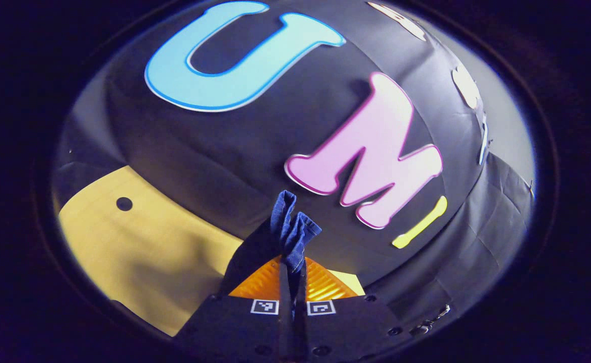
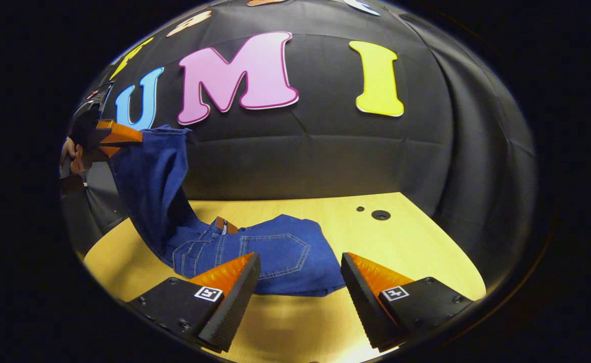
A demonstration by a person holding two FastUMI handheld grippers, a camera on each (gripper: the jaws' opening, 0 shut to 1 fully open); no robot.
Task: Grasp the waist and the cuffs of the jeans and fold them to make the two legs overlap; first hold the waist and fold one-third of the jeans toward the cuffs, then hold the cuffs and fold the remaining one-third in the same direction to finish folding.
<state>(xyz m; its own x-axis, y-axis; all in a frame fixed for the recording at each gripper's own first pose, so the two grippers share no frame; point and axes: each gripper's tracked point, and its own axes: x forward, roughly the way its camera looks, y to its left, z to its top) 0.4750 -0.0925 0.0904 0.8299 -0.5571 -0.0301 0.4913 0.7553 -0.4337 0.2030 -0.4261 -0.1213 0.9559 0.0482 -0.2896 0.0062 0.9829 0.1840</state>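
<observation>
Blue jeans point(image 2: 275, 252) lie on the wooden table, the waist and back pocket toward my right gripper. The legs point(image 2: 149, 186) rise up to the left, where the left gripper point(image 2: 116, 138) holds the cuffs high above the table. In the left gripper view the bunched blue cuffs point(image 1: 291, 227) stick up from between the fingers of my left gripper point(image 1: 292, 275), which is shut on them. My right gripper point(image 2: 300, 282) stands open just in front of the waist end, nothing between its fingers.
The yellow wooden table point(image 2: 406, 237) has a round hole point(image 2: 380, 215) at its far right; the same kind of hole point(image 1: 124, 203) is in the left gripper view. A hand point(image 2: 71, 156) holds the left gripper at the left edge. The black cloth wall stands behind.
</observation>
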